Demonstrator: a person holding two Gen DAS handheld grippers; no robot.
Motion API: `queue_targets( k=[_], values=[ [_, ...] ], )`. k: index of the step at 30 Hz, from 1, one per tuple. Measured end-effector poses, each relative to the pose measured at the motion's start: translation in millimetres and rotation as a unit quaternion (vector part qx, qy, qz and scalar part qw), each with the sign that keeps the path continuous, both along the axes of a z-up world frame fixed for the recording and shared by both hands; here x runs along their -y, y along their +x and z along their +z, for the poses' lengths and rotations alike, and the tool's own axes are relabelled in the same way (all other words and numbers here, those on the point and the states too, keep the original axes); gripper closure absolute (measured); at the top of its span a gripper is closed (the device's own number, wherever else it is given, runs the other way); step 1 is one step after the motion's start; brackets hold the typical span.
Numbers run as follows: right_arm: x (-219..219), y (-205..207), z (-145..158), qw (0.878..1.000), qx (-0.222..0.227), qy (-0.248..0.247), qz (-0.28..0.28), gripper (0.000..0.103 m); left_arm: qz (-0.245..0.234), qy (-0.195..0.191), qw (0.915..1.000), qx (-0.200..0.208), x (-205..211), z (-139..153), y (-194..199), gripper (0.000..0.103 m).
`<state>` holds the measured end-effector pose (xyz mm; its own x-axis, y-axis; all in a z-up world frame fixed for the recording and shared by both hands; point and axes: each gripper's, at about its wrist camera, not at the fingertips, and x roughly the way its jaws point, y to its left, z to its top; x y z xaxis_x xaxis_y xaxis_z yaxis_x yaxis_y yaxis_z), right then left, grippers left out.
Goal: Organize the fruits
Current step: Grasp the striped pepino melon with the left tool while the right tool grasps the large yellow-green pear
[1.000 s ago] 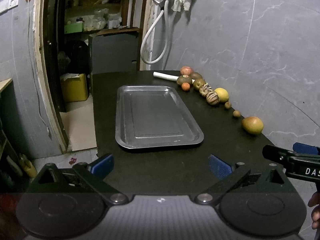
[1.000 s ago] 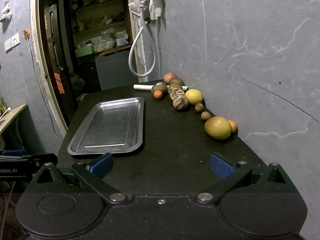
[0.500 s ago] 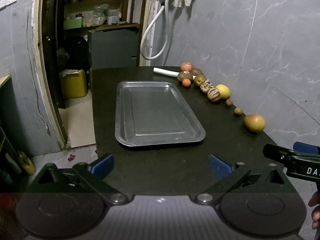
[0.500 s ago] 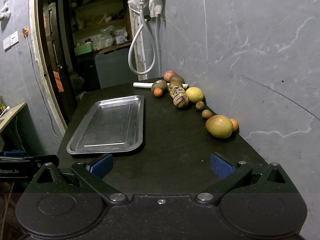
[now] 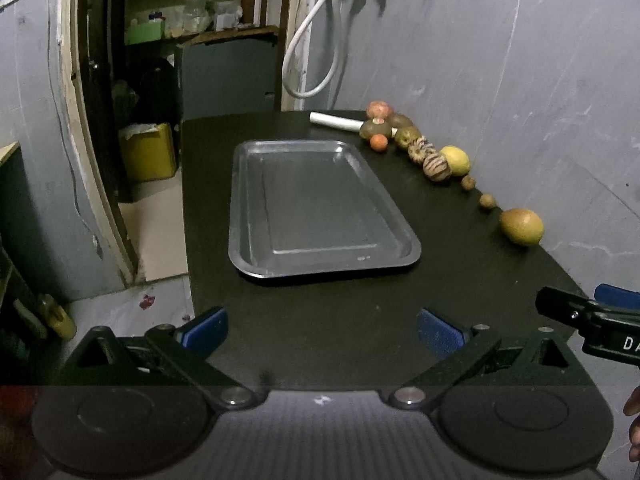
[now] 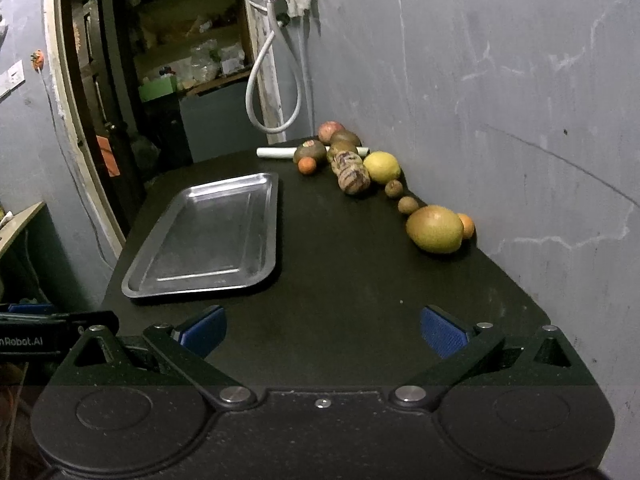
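An empty metal tray [image 5: 320, 208] [image 6: 208, 240] lies on the black table [image 5: 460, 272]. A row of fruits runs along the right wall: a big yellow-green fruit [image 6: 435, 229] [image 5: 521, 226], a small orange [image 6: 466, 225] behind it, two small brown fruits [image 6: 408, 205], a lemon [image 6: 383, 167] [image 5: 455, 160], two striped fruits [image 6: 352, 178], a small orange one [image 6: 307, 165] and several more at the far end. My left gripper [image 5: 322, 332] is open and empty at the table's near edge. My right gripper [image 6: 323, 330] is open and empty too, near the edge.
A white roll [image 6: 276, 153] lies at the table's far end behind the fruits. A white hose [image 6: 264, 92] hangs on the wall by an open doorway [image 5: 192, 60]. The right gripper's side shows in the left wrist view [image 5: 592, 320].
Both grippers have moved slightly forward and higher over the table, so the tray and fruits sit lower in view. Nothing on the table has moved.
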<state>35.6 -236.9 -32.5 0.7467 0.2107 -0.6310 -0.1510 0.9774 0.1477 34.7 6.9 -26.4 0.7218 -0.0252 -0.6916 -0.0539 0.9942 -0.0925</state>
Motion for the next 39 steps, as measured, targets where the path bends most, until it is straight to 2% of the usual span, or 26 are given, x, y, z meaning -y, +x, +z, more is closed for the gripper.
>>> queue_targets(
  k=[6, 13, 19, 25, 32, 39],
  values=[
    [5.2, 9.5, -12.3, 1.0, -0.016, -0.007, -0.017, 0.0, -0.007, 0.004, 0.9995, -0.032, 2.7, -12.4, 14.1, 0.0],
    [17.8, 37.5, -25.1, 0.998, -0.025, -0.023, -0.056, 0.0, -0.026, -0.006, 0.9987, -0.043, 11.3, -13.5, 57.1, 0.0],
    [36.8, 71.4, -41.1, 0.994, -0.037, -0.028, -0.096, 0.001, -0.066, -0.018, 0.9969, -0.038, 35.8, -10.4, 116.5, 0.0],
    [52.1, 111.1, -57.2, 0.99, -0.05, -0.017, -0.128, 0.001, -0.111, -0.013, 0.9931, -0.037, 70.7, -12.3, 183.0, 0.0],
    [60.4, 145.2, -75.0, 0.987, -0.069, 0.001, -0.144, 0.001, -0.152, -0.001, 0.9875, -0.043, 108.1, -27.6, 250.9, 0.001],
    [60.3, 163.1, -85.4, 0.988, -0.064, -0.004, -0.138, 0.011, -0.16, -0.004, 0.9858, -0.053, 127.8, -45.9, 297.9, 0.001]
  ],
)
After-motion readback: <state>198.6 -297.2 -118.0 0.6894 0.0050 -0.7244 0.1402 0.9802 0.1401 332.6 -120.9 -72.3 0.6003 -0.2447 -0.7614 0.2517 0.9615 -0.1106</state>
